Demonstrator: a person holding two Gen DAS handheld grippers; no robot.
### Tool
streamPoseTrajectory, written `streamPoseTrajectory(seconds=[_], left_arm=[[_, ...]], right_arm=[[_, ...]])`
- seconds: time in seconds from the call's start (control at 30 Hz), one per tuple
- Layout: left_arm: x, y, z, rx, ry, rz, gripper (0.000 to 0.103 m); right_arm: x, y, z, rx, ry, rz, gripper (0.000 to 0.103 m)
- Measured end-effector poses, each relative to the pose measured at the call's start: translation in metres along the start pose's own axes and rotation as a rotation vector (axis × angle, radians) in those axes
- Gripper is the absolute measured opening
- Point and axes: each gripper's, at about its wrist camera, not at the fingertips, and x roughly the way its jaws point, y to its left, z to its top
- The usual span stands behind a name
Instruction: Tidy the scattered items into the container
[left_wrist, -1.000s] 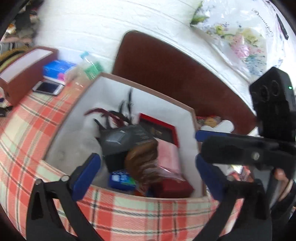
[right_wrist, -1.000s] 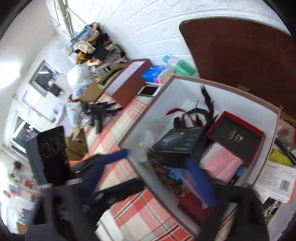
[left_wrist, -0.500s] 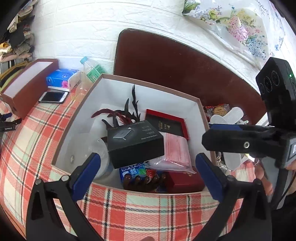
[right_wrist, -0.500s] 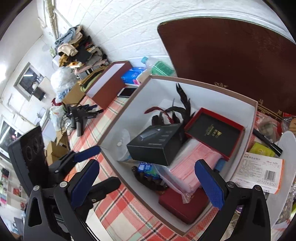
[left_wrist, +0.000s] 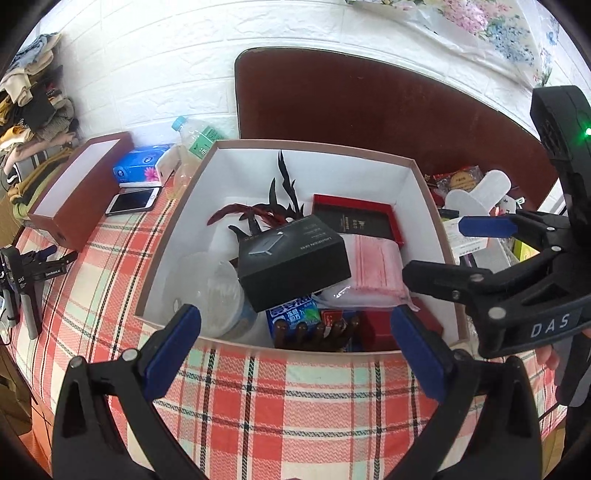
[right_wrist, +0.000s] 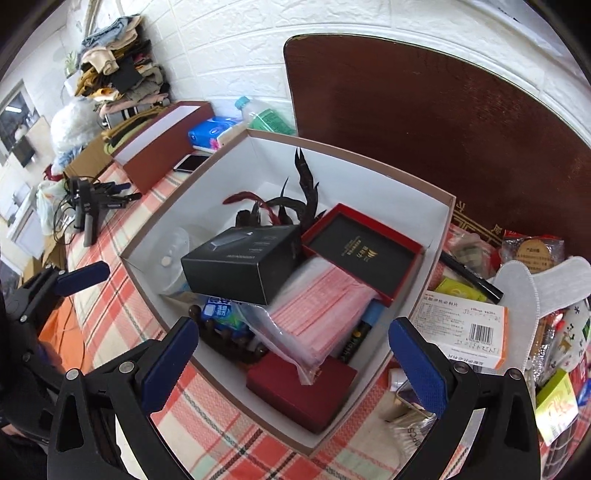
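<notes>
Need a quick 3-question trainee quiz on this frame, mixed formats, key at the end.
1. True or false: the black box lies inside the white container.
2. The left gripper is: A open, B shut on the pink mask pack, C out of view.
3. Fill in: the smartphone lies on the checked ____, outside the container.

Key: 1 true; 2 A; 3 tablecloth.

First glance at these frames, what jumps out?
The big white-lined box mid-table, crammed: a black carton tilted on top, a pink mask pack to its right, dark feathers behind. Both grippers, left gripper and right gripper, hang open and hold nothing; loose clutter, including a medicine box, lies right of the box.
</notes>
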Motion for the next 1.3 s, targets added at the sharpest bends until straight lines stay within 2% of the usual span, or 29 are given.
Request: streamPoseTrajectory(seconds=[0.17,0.6,1.3], left_arm=[[0.002,-0.006,-0.005,0.031,0.033,0.002,0.102],[0.004,-0.012,-0.012,0.049,0.057,-0.003,0.102],[0.002,-0.019,-0.014,0.062,0.065,-0.011,0.102]], right_arm=[[0.000,-0.002,-0.003,-0.004,0.006,-0.024,0.103],[0.000,0.005,-0.007,-0.037,0.003,-0.081,0.103],[-0.001,-0.001,-0.010,-0.017,0.007,-0.076,0.103]])
